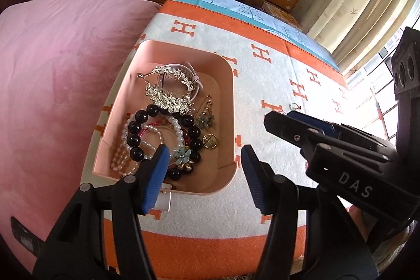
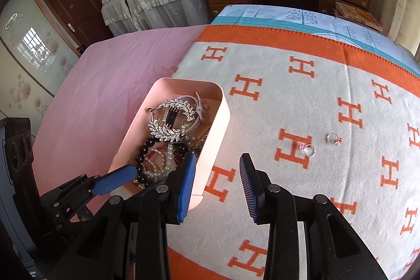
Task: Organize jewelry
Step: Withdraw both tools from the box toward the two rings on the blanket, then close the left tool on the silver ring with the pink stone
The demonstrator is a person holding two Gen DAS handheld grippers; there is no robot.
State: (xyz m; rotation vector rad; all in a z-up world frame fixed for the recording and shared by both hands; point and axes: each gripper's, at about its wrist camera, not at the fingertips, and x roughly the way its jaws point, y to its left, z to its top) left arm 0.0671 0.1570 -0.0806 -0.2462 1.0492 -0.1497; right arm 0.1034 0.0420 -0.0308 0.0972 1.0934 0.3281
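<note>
Left claw (image 1: 202, 169) released, empty, lower centre over pink tray (image 1: 231, 85) of jewelry | right claw (image 2: 218, 183) released, empty | two rings (image 2: 309, 149) loose on blanket (image 2: 328, 85), right of centre | risk: small rings (thin bands) could slip from pads or sink into pile | markings: "DAS" on right claw body, repeated "H" on blanket

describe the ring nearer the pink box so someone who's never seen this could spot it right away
On the white blanket with orange H letters, right of the pink box, two rings lie loose. It is the silver ring beside a large orange H, with a pink stone; the other ring, farther away, has a red one.
</note>
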